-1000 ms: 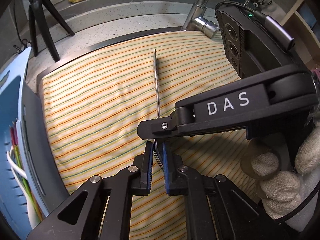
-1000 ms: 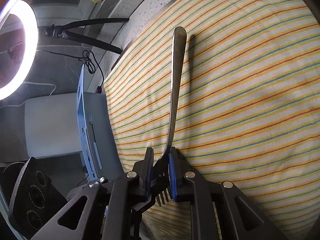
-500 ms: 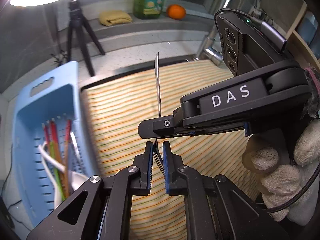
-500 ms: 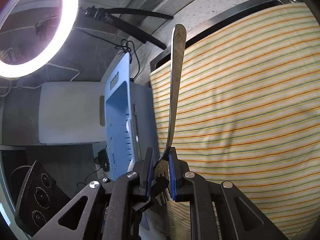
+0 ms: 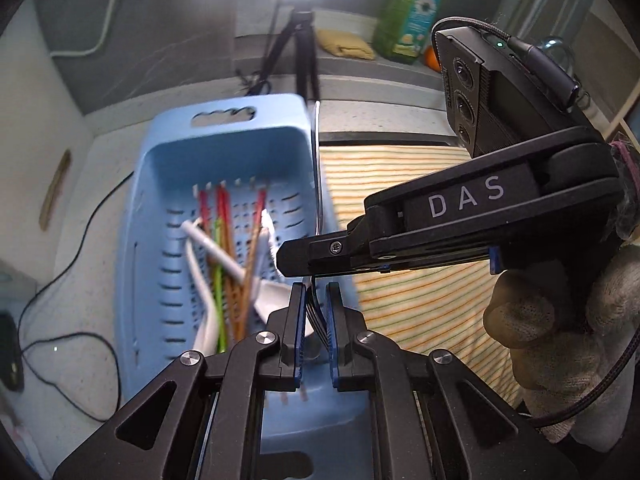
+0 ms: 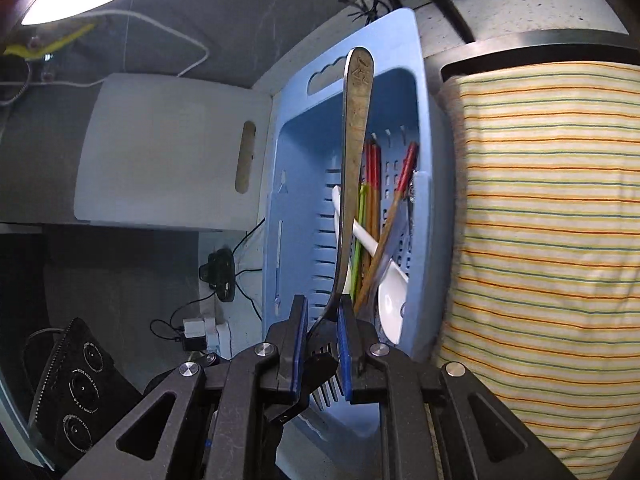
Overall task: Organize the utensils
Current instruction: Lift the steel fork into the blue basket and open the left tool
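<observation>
Both grippers are shut on one metal fork [image 6: 354, 152] at its head, its handle pointing up and away; it shows edge-on in the left wrist view [image 5: 317, 168]. My left gripper [image 5: 315, 308] pinches the tines. My right gripper [image 6: 322, 320] crosses it from the right and clamps the neck [image 5: 316, 258]. The fork hangs over a blue perforated basket [image 5: 160, 168], also seen in the right wrist view [image 6: 280, 208]. The basket holds several coloured chopsticks [image 5: 222, 232] and white spoons [image 6: 390, 300].
A striped cloth [image 5: 420, 300] covers the sink area to the right of the basket [image 6: 540, 240]. A tripod [image 5: 296, 52], a green bottle [image 5: 412, 16] and an orange [image 5: 431, 58] stand behind. A white cutting board [image 6: 168, 152] lies left of the basket. Cables [image 5: 72, 336] trail on the counter.
Both grippers have lifted the fork off the striped cloth and carried it left, so it now hangs over the blue basket.
</observation>
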The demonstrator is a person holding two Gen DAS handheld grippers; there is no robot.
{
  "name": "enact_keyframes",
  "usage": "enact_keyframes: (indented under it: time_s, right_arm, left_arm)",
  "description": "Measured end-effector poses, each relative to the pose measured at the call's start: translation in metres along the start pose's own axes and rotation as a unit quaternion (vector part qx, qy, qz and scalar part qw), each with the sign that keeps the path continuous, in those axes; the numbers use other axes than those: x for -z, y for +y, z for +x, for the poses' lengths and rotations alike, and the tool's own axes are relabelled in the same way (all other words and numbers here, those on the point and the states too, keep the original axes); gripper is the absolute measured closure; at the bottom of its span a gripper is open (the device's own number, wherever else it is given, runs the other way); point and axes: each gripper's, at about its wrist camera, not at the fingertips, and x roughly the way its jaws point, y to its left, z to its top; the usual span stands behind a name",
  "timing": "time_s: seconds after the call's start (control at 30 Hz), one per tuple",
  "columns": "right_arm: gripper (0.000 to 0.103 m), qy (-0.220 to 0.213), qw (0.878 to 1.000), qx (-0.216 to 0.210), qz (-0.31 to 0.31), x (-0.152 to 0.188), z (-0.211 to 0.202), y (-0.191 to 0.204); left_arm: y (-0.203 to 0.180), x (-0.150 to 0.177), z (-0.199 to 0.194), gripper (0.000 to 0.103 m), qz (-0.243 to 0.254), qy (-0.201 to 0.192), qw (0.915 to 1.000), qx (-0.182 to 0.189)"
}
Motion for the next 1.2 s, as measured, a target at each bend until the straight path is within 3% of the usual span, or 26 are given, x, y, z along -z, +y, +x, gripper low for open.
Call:
enact_keyframes:
  time_s: [0.5,1.03,1.2]
  right_arm:
    - [0.09,0.054,0.997,0.052,-0.018,-0.01,0.059,0.017]
    - [0.085,0.068,0.995,0.068,-0.027,-0.018,0.07,0.028]
    - [0.078,0.071,0.995,0.071,-0.03,-0.02,0.073,0.031]
  left_arm:
    - [0.041,0.023,0.015,0.095,-0.065,0.02,0.9977,0.006]
    - [0.049,0.022,0.019,0.094,-0.078,0.026,0.9965,-0.013]
    - [0.056,0.022,0.017,0.087,-0.088,0.024,0.9956,-0.021]
